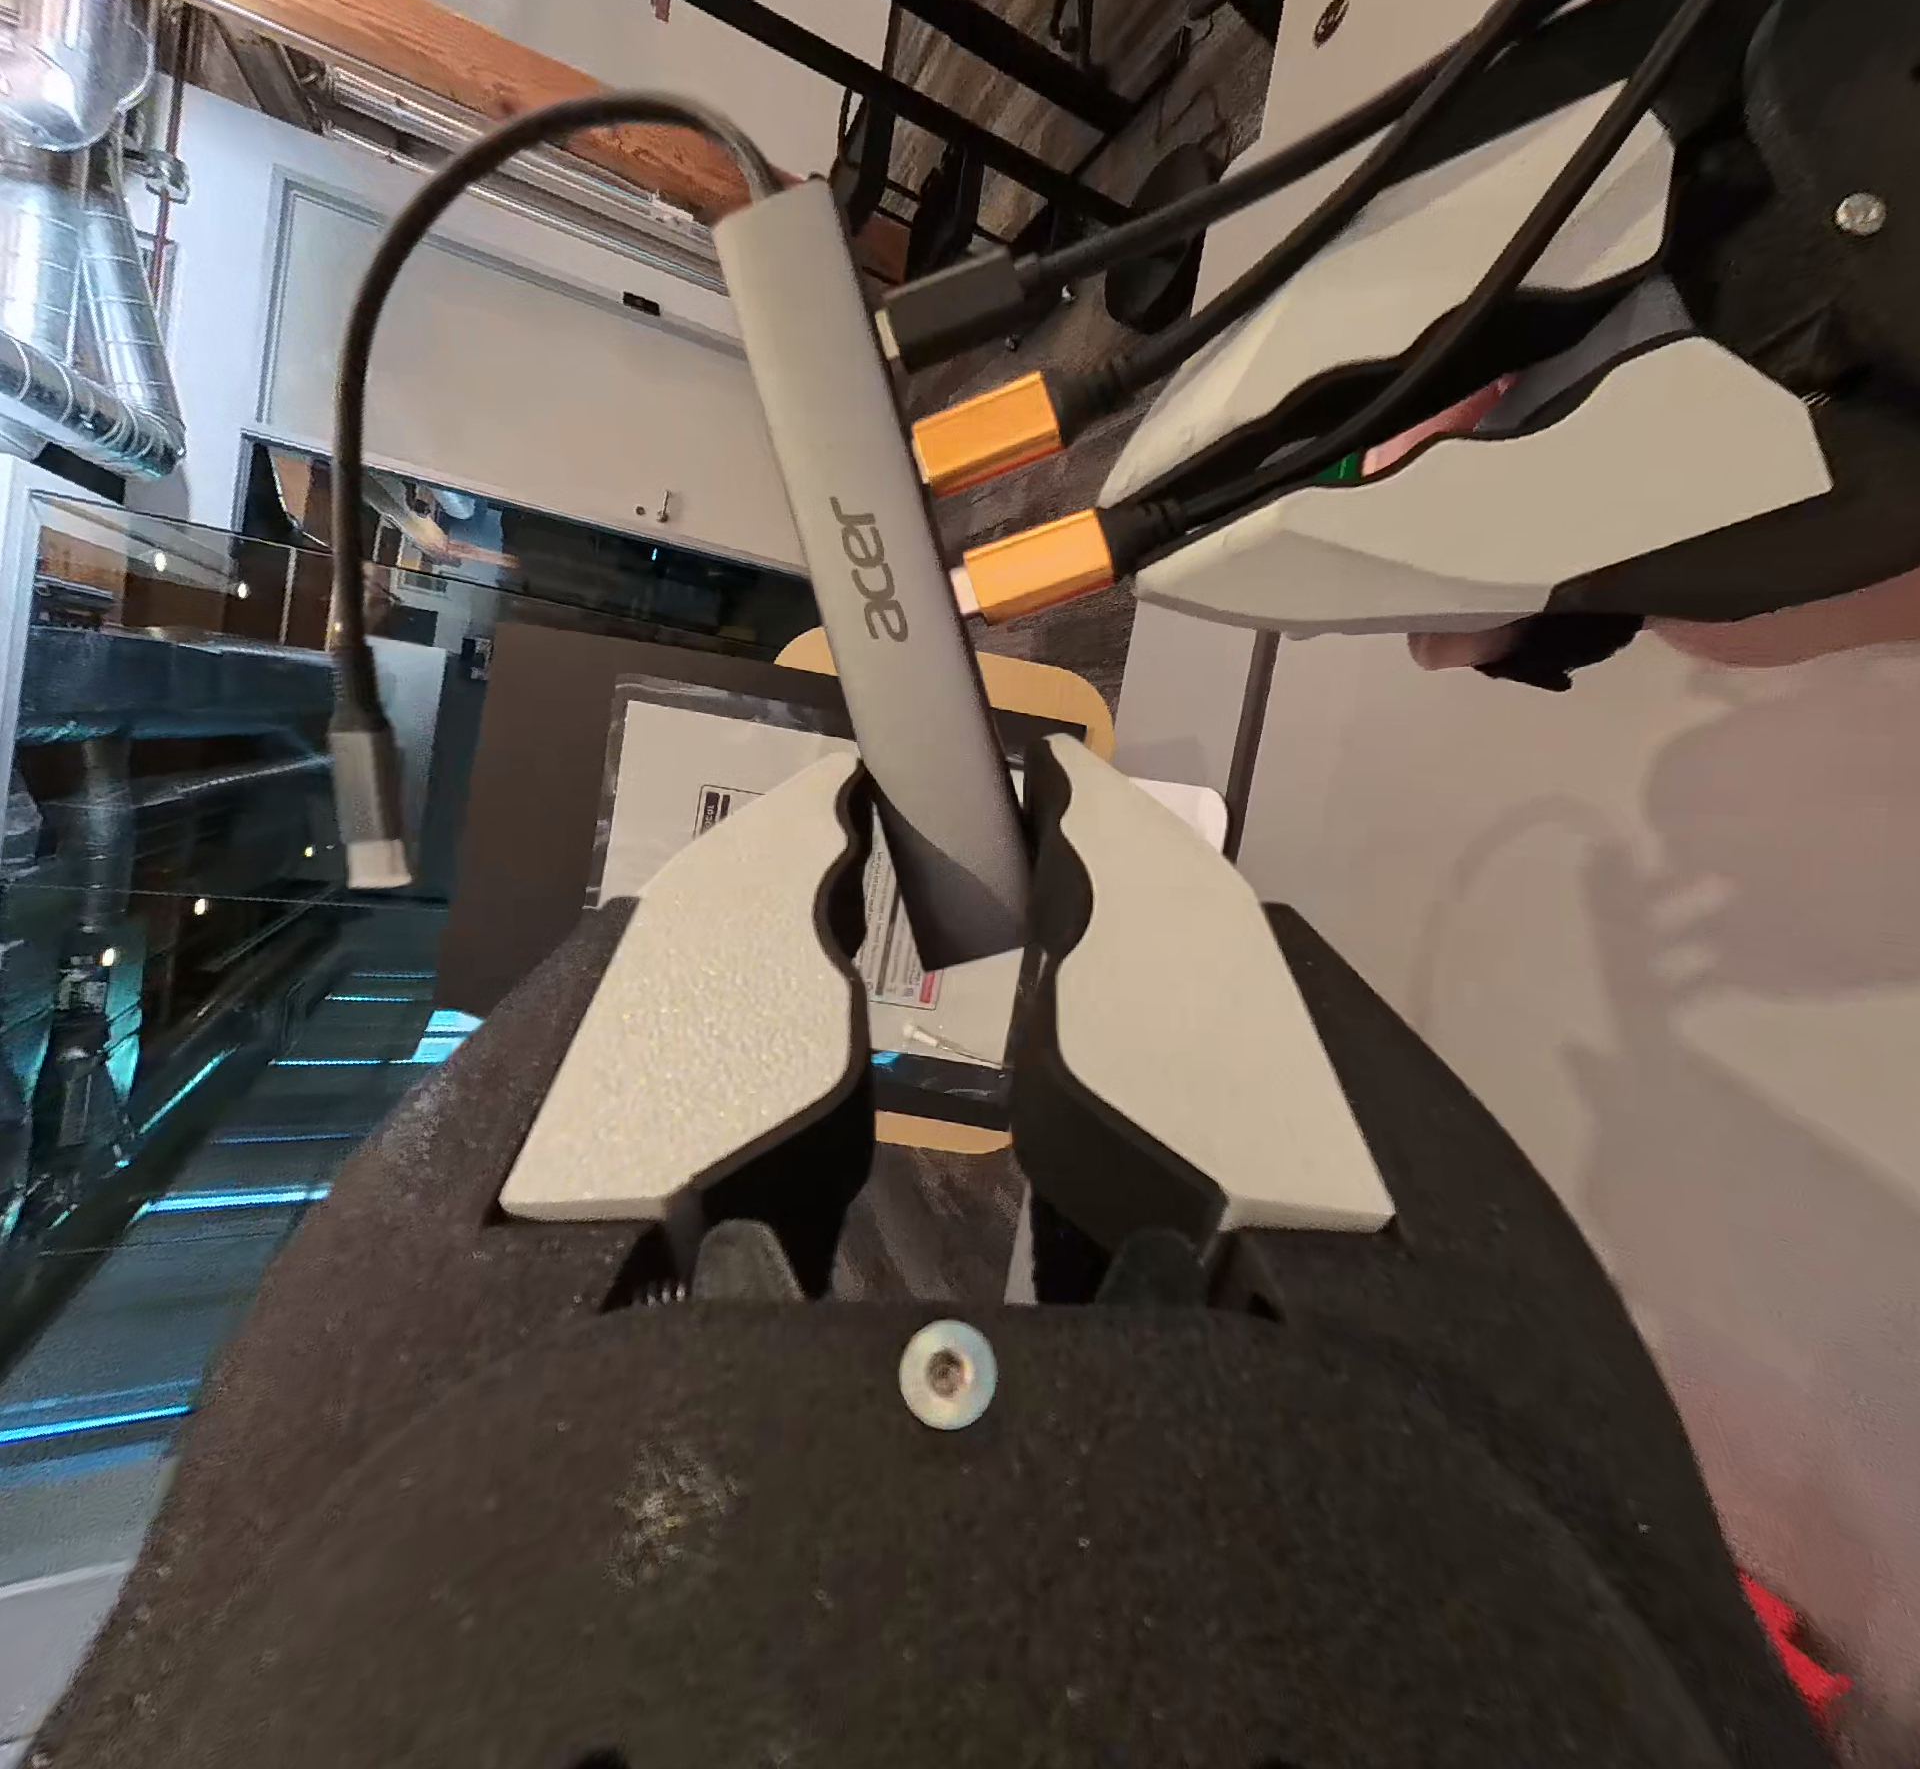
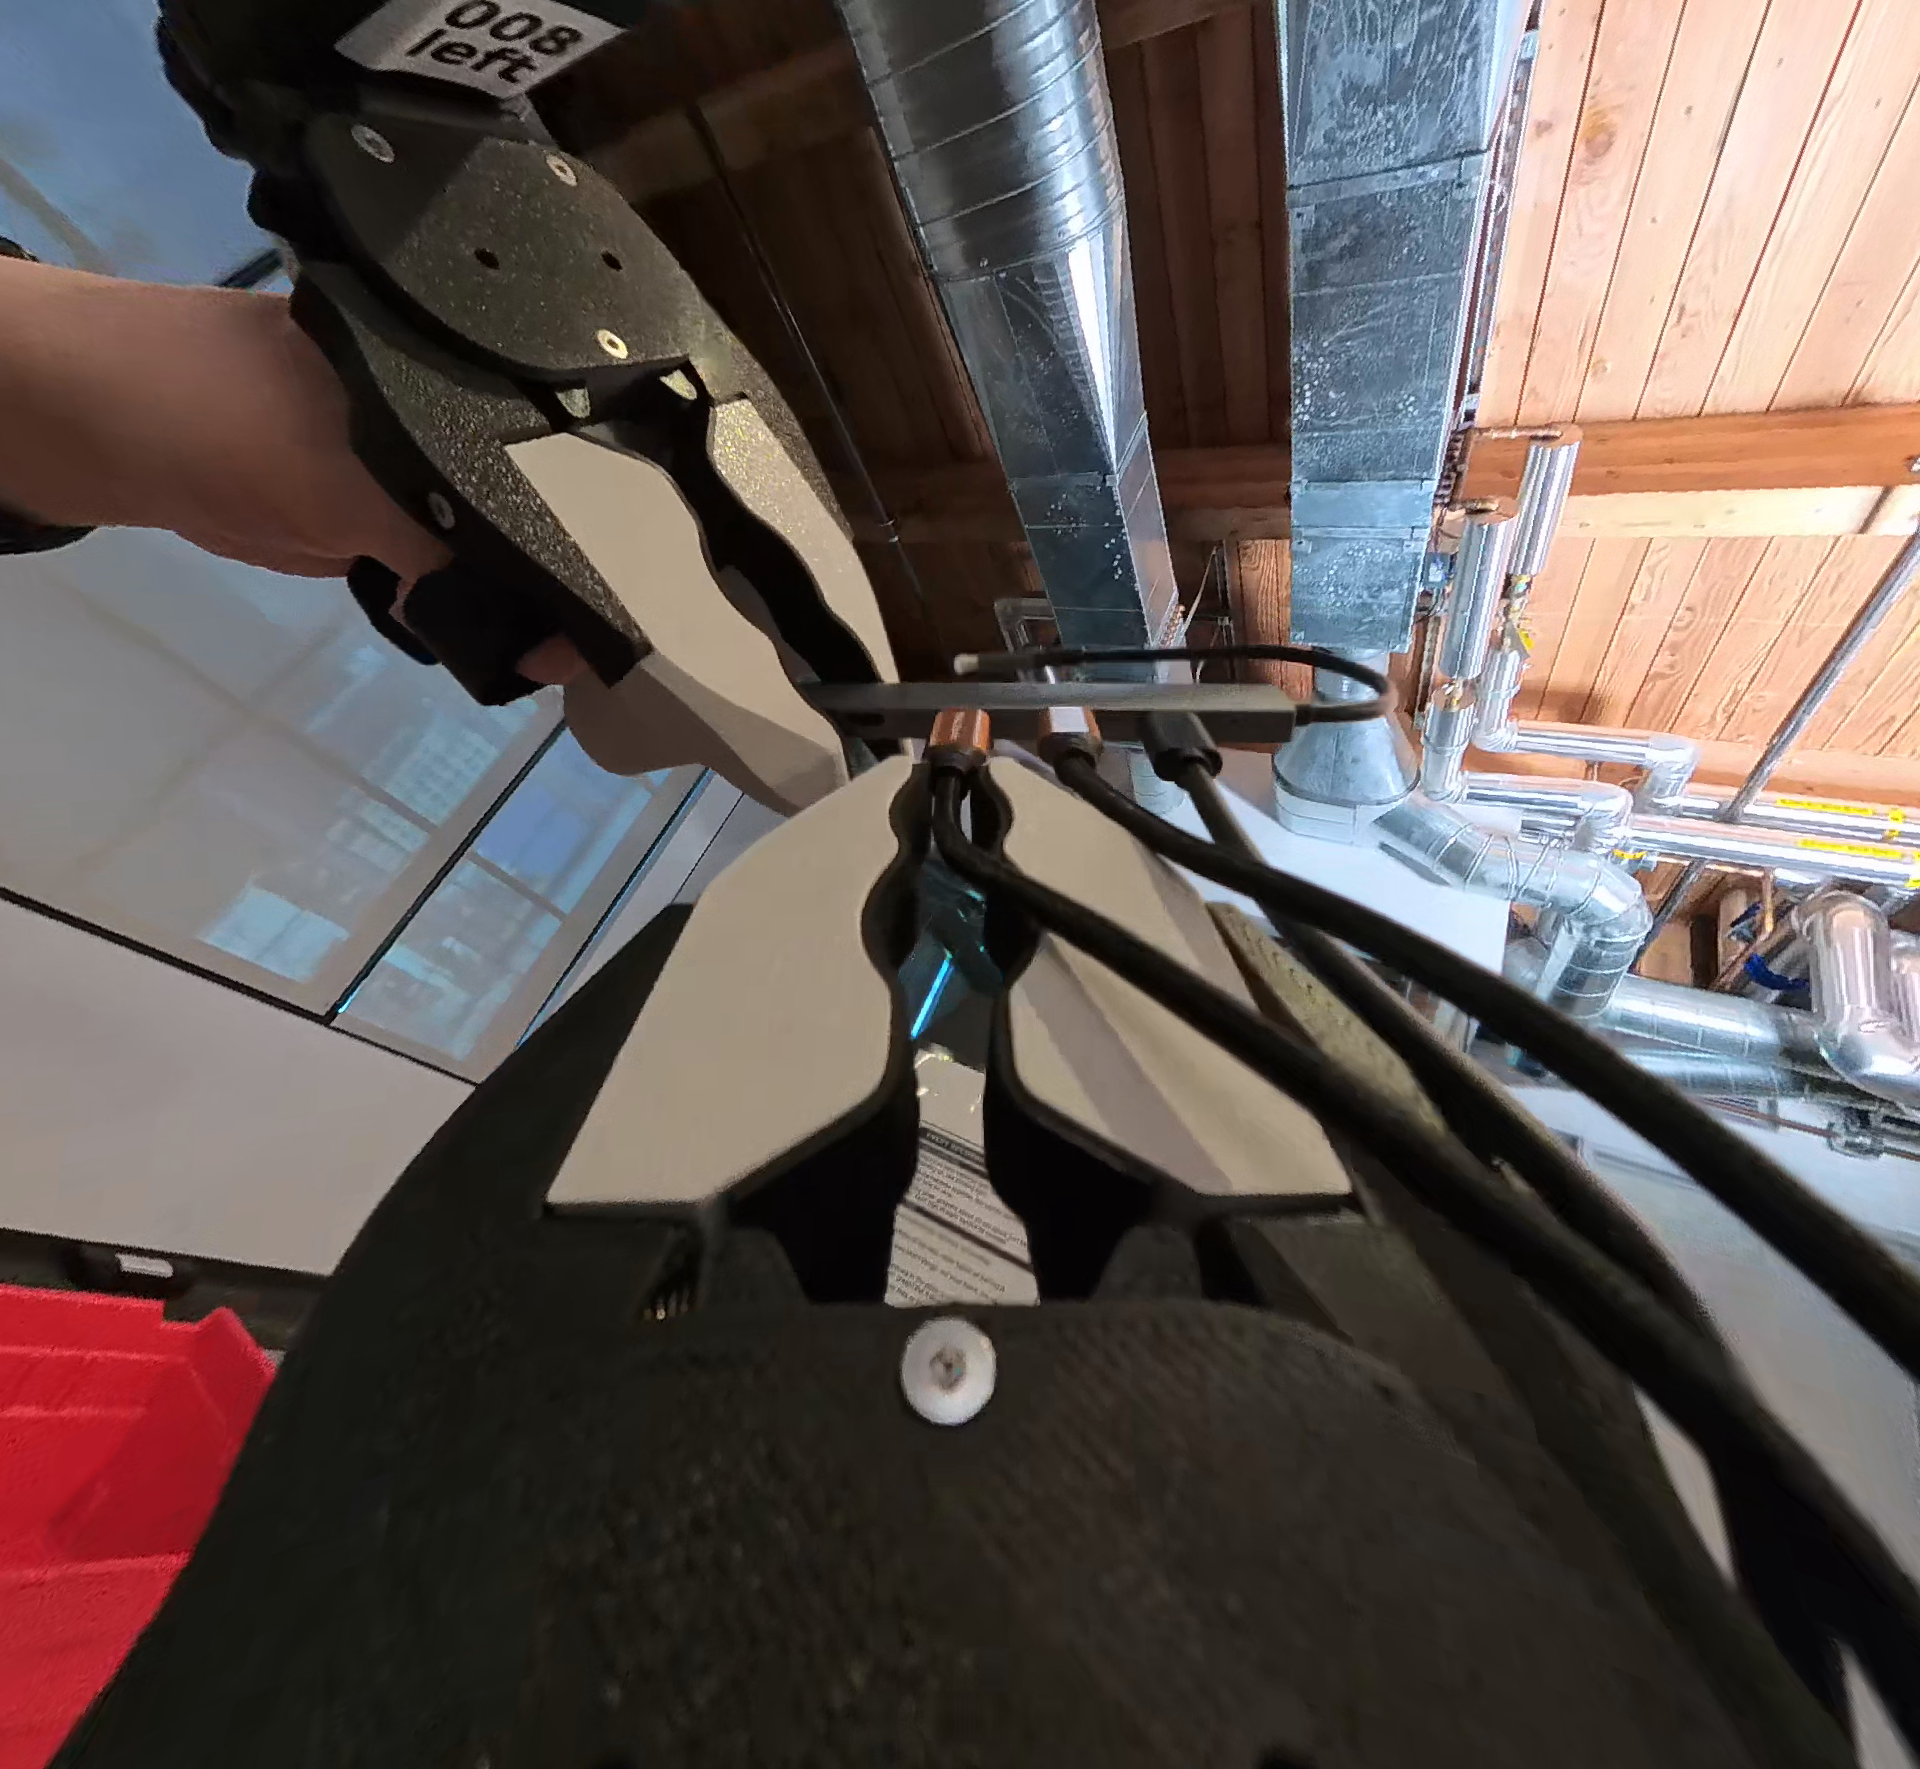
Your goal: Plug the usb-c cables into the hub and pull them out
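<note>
My left gripper (image 1: 945, 784) is shut on the lower end of a grey usb hub (image 1: 831, 431), which it holds up in the air, tilted. The hub's own short cable loops left and ends in a loose plug (image 1: 369, 805). Three usb-c plugs stand at the hub's right side: a black one (image 1: 956, 317) and two orange ones (image 1: 987, 446) (image 1: 1039, 566). A sliver of metal tip shows on the black plug and on the lowest orange one. My right gripper (image 2: 961, 774) is shut on the cable just behind that lowest orange plug (image 2: 961, 727). The right wrist view also shows the hub (image 2: 1091, 696) and the left gripper (image 2: 831, 711).
The other two black cables (image 2: 1455, 971) trail back past my right gripper's right side. A red bin (image 2: 104, 1459) is at the lower left. Metal ducts (image 2: 997, 161) run overhead. A printed sheet in a plastic bag (image 1: 665, 784) lies below the hub. A person's hand (image 2: 156, 431) holds the left gripper. Some 4 cm of space lies between my two pairs of fingers.
</note>
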